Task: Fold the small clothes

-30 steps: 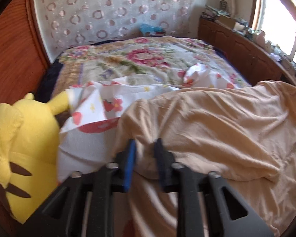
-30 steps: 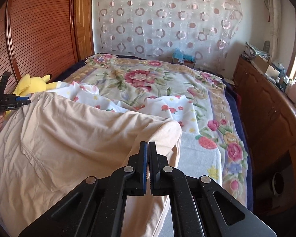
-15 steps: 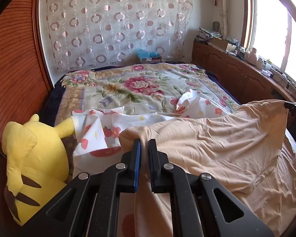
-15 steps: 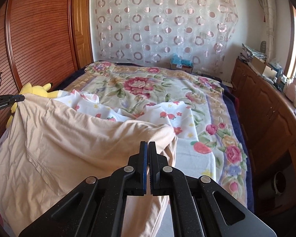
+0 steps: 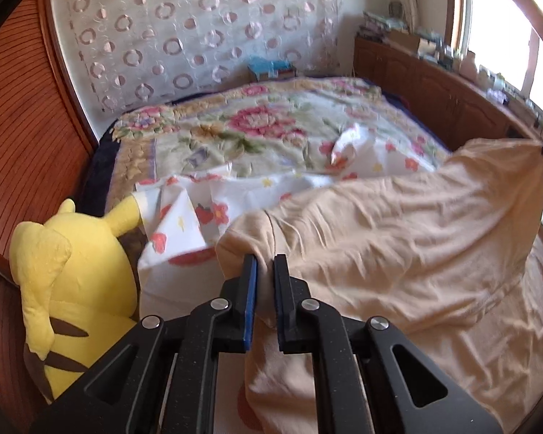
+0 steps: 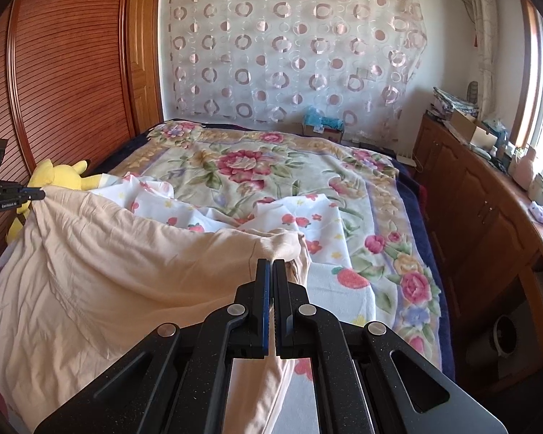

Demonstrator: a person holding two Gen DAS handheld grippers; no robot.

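A peach garment [image 5: 398,238] hangs stretched above a bed [image 6: 271,166], held up by two corners. The left gripper [image 5: 264,267] is clamped on one bunched corner, just beside a yellow plush toy [image 5: 65,275]. The right gripper [image 6: 271,271] pinches the opposite corner, its jaws pressed together on the cloth. A white flowered sheet [image 6: 307,217] lies rumpled underneath. To do this step well, it seems best to keep both corners level and the top edge taut, so the garment hangs flat and clear of the sheet and toy before being laid down or folded over.
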